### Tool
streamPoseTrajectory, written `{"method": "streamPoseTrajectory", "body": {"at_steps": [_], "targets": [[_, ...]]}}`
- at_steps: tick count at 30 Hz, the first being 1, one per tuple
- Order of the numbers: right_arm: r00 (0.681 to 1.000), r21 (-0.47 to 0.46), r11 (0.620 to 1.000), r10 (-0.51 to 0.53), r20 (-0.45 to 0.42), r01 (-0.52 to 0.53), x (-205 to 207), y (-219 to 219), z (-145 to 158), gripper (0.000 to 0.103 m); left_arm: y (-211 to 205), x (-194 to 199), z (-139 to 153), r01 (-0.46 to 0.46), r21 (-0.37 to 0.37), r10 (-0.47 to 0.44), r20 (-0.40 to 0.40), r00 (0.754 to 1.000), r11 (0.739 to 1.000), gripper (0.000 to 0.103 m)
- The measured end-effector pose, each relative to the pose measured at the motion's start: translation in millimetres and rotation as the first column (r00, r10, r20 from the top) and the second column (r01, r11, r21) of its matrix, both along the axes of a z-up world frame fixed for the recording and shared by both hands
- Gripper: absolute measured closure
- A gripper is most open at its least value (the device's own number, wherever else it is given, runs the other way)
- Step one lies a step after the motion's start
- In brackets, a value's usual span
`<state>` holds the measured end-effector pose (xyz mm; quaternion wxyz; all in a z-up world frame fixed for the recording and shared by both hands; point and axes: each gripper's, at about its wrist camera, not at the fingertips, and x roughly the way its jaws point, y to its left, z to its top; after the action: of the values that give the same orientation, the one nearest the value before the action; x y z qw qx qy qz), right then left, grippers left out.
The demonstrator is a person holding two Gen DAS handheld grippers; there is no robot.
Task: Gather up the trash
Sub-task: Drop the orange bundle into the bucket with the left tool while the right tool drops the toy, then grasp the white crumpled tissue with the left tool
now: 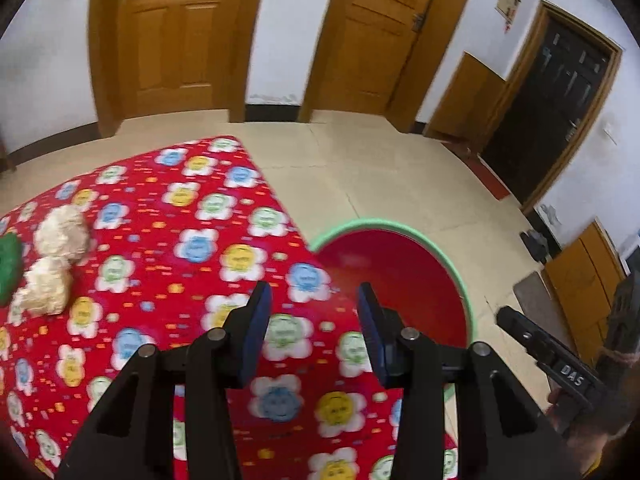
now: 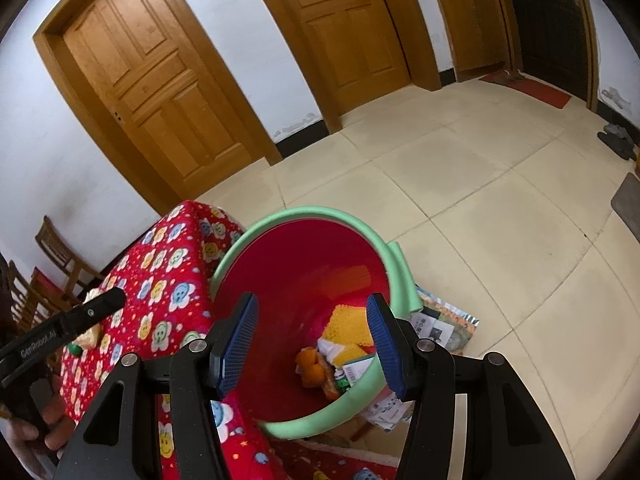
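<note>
Two crumpled white paper wads [image 1: 60, 236] [image 1: 45, 287] lie on the red flowered tablecloth [image 1: 192, 184] at the left, next to a green object [image 1: 8, 264] cut off by the frame edge. My left gripper [image 1: 314, 294] hovers over the table's near right part, open, nothing between its blue pads. A red bucket with a green foam rim [image 2: 304, 213] stands on the floor against the table edge. It holds orange peel [image 2: 312, 368], a yellow wrapper [image 2: 350, 322] and white packets. My right gripper [image 2: 312, 306] hangs open above the bucket's mouth, holding nothing.
Printed papers [image 2: 440, 326] lie on the tiled floor behind the bucket. Wooden chairs [image 2: 52, 256] stand at the table's far left. Wooden doors [image 1: 176, 36] line the far wall, a dark door [image 1: 560, 92] at the right. A grey mat [image 2: 628, 204] lies on the floor.
</note>
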<state>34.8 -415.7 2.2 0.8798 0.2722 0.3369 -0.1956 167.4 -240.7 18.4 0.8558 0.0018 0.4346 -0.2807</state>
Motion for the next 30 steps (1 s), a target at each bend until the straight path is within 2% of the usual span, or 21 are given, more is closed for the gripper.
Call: {"method": "streamPoseTrajectory", "body": {"at_steps": [6,17,23,26,30], "targets": [[1.0,-0.017,1.0,0.017,0.004,-0.017,1.7,11.3,9.7,0.045,35.6,10.1,-1.6,-0.09,0.032,0.089,0.029,0.996,0.995,0.059],[0.998,-0.038,0.997,0.062,0.005,-0.062,12.8,33.8,25.7,0.045,101.4,29.4,-3.5,-0.234,0.059,0.23,0.062,0.971,0.97,0.059],[0.996,-0.045,0.995,0.091,-0.002,-0.091,21.7,46.8,29.7,0.045,137.8,53.0,-14.9,-0.327,0.108,0.321,0.074,0.944,0.939,0.056],[0.995,-0.05,0.993,0.102,-0.011,-0.103,25.5,52.7,30.7,0.044,157.5,67.4,-24.3,-0.378,0.119,0.374,0.056,0.926,0.918,0.056],[0.993,-0.054,0.992,0.115,-0.022,-0.116,33.0,58.6,30.1,0.044,173.0,81.1,-37.4,-0.406,0.124,0.405,0.03,0.914,0.906,0.056]]}}
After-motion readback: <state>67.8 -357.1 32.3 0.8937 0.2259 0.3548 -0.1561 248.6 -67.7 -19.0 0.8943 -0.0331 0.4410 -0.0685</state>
